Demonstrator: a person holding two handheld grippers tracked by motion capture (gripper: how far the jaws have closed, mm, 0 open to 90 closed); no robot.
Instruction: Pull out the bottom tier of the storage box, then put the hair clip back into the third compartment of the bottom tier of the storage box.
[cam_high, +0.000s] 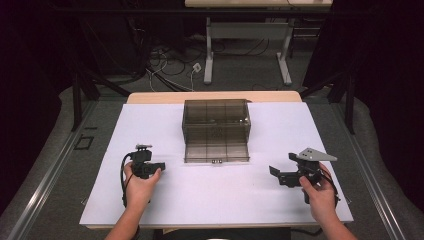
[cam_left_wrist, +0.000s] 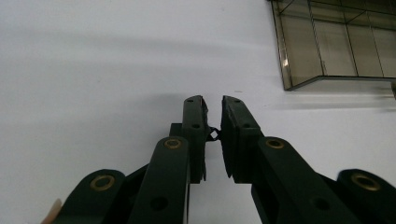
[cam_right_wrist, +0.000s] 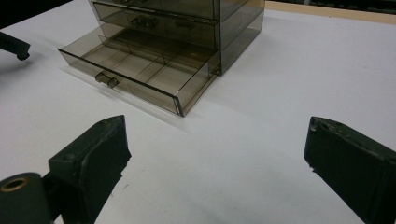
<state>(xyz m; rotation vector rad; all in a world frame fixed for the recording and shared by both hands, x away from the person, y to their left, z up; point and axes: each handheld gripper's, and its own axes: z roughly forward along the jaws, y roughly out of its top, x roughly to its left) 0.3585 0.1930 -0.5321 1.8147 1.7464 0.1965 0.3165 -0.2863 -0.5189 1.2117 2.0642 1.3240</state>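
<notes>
Mid-table, drawer box (cam_high: 216, 130), open drawer (cam_high: 216, 151) toward person.

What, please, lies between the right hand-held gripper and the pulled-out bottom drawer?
Nothing: in the right gripper view, bare white table stretches from the open right hand-held gripper to the drawer.

No lettering can be read anywhere on the table — the smoky transparent drawer unit (cam_high: 216, 131) carries no label, brand or number on its walls or on the pulled-out bottom drawer (cam_right_wrist: 140, 70), and the small knobs on the drawer front are plain. The white table cover (cam_high: 215, 195) is unmarked. The black gripper bodies show brass-coloured rivets but no print — any marking on them is too small or too dark to make out.
</notes>
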